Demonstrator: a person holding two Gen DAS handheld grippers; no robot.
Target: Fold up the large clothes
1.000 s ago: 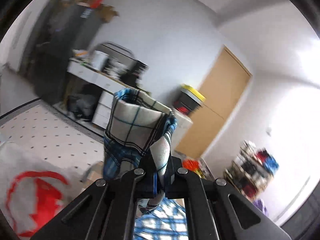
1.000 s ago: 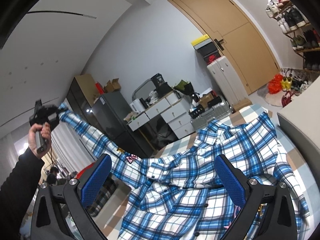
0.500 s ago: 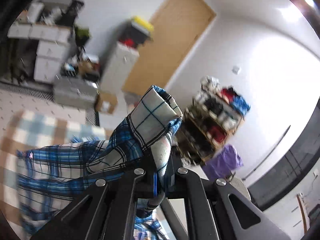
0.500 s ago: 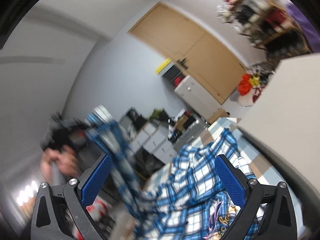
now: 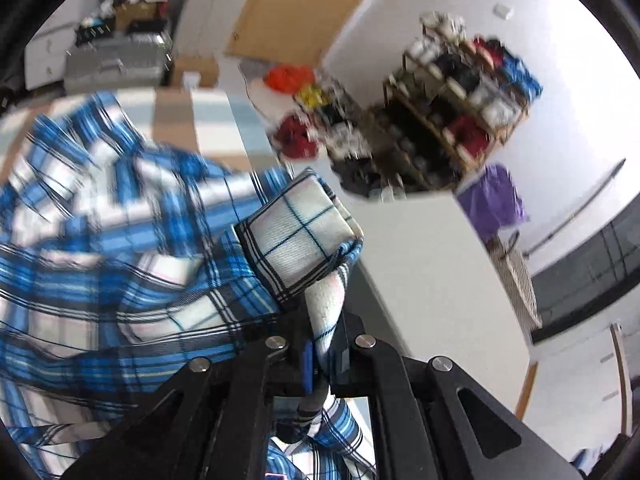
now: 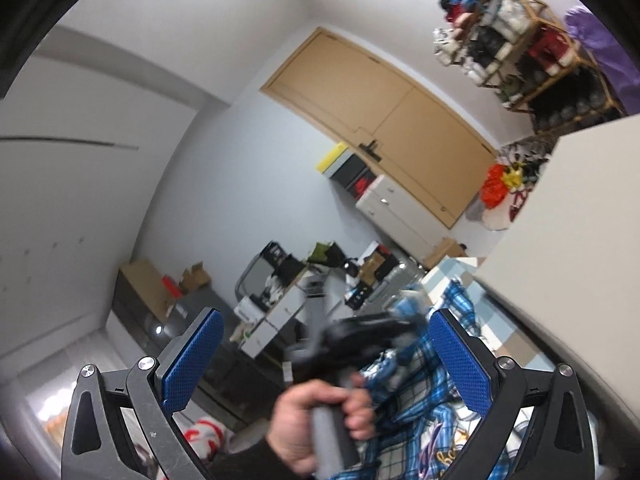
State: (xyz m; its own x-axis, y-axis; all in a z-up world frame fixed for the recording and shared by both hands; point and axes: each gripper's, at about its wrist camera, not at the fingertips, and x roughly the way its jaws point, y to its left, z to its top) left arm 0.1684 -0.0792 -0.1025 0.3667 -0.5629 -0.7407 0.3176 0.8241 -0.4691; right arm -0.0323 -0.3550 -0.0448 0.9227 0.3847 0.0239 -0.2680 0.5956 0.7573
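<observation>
A large blue, white and black plaid shirt (image 5: 112, 256) lies spread on a checked surface. My left gripper (image 5: 326, 354) is shut on the shirt's sleeve cuff (image 5: 300, 236), which stands up folded above the jaws. In the right wrist view my right gripper (image 6: 326, 356) is open and empty, its blue pads (image 6: 460, 364) wide apart. Between them I see the person's hand (image 6: 316, 420) holding the left gripper's handle, blurred, above the shirt (image 6: 420, 416).
A white block-like surface (image 5: 432, 272) lies just right of the shirt. A wooden shoe rack (image 5: 452, 112), a wooden door (image 6: 384, 120), white drawers and cluttered desks (image 6: 288, 300) stand around the room. A red and white bag (image 6: 200, 436) lies low on the left.
My left gripper has swung with the cuff across and down over the shirt, toward the right gripper. It now sits between the right gripper's open fingers. The right gripper stays open.
</observation>
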